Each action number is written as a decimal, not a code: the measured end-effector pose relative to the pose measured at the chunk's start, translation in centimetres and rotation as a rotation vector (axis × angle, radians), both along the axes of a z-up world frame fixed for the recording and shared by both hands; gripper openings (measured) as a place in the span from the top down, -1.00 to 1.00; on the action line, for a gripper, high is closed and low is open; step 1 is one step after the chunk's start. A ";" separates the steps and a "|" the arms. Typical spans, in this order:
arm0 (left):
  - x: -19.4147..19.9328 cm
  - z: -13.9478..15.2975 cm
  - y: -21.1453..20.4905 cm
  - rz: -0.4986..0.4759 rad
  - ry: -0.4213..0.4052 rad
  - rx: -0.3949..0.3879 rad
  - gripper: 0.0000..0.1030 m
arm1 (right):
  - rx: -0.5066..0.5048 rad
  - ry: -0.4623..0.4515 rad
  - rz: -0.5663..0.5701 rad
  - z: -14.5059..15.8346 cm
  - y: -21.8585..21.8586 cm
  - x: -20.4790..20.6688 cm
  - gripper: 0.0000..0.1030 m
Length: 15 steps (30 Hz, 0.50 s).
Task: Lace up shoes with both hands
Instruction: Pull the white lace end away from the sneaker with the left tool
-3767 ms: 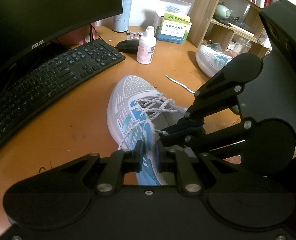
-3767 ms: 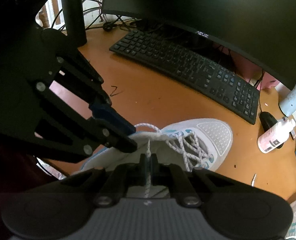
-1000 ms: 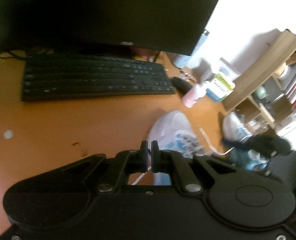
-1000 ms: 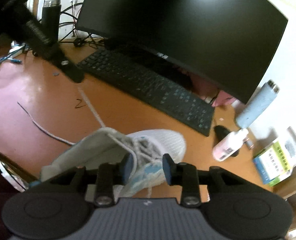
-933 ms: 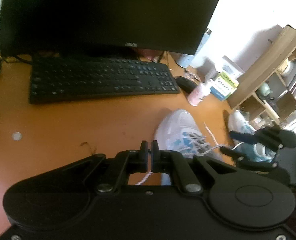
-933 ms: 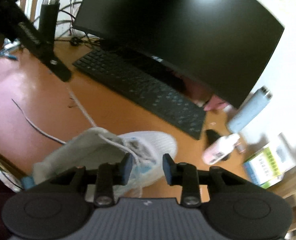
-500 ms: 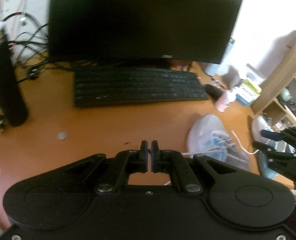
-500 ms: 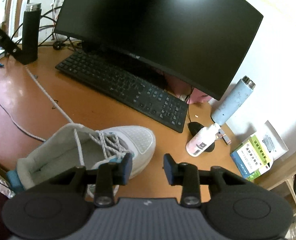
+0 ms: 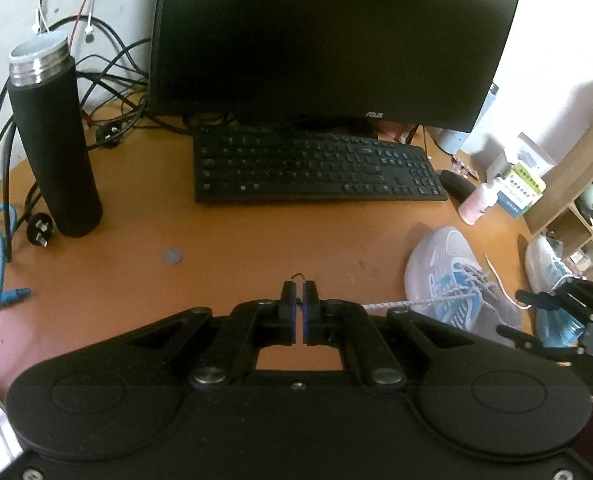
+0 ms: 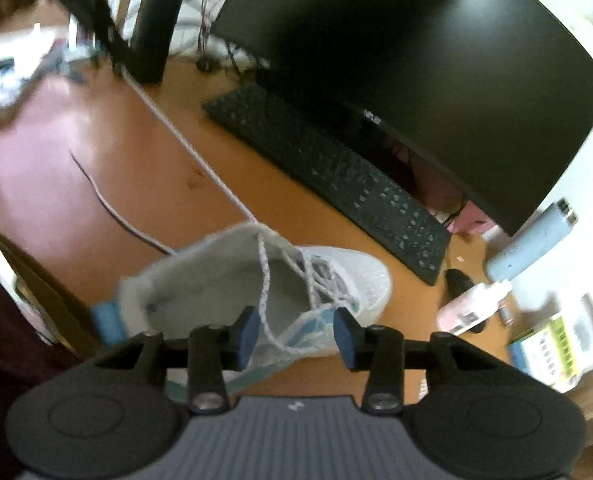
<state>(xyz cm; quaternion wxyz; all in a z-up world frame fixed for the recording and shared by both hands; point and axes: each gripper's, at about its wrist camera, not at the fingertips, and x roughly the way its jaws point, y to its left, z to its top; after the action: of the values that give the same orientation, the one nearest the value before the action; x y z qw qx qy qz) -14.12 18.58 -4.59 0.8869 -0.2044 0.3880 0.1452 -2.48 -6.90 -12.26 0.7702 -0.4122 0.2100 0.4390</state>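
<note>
A white and blue sneaker (image 9: 436,264) lies on the orange desk (image 9: 216,248), toe toward the keyboard. Its white speckled shoelace (image 9: 392,303) runs taut from the eyelets to my left gripper (image 9: 298,308), which is shut on it far to the shoe's left. In the right wrist view the same shoelace (image 10: 200,160) stretches from the sneaker's (image 10: 352,276) collar up to the blurred left gripper (image 10: 112,56). My right gripper (image 10: 294,334) hangs open just above the sneaker's near side, with a slack loop of lace between its fingers. It also shows as the right gripper (image 9: 510,314) beside the heel.
A black keyboard (image 9: 316,168) and monitor (image 9: 328,40) stand behind. A black flask (image 9: 52,148) and cables sit at the left. A pink bottle (image 9: 474,204), mouse, boxes and wooden shelf (image 9: 576,184) are at the right, with a second sneaker (image 9: 548,260) by the shelf.
The right gripper let go of the lace and opened, then dropped closer over the sneaker. The left gripper, still shut, drew away to the left and pulled the lace taut.
</note>
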 end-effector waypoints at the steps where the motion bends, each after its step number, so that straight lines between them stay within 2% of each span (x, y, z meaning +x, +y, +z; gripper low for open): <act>1: 0.0 0.1 -0.1 0.001 0.000 0.005 1.00 | 0.011 -0.009 -0.006 0.2 0.0 0.2 0.21; 6: -0.9 0.0 0.5 0.024 0.018 0.018 1.00 | 0.065 -0.062 -0.040 0.8 0.3 1.1 0.20; 11: -2.3 -0.8 1.1 0.055 0.066 0.022 1.00 | 0.031 -0.060 -0.059 0.3 0.5 2.4 0.19; 15: -4.2 -2.2 2.1 0.095 0.137 0.016 0.97 | 0.013 -0.050 -0.050 -0.1 0.3 2.7 0.19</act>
<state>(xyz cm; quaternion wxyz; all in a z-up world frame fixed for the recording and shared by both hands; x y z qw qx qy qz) -18.29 20.67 -6.74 0.8521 -0.2052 0.4364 0.2035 0.25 -6.61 -12.41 0.7886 -0.4125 0.1981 0.4107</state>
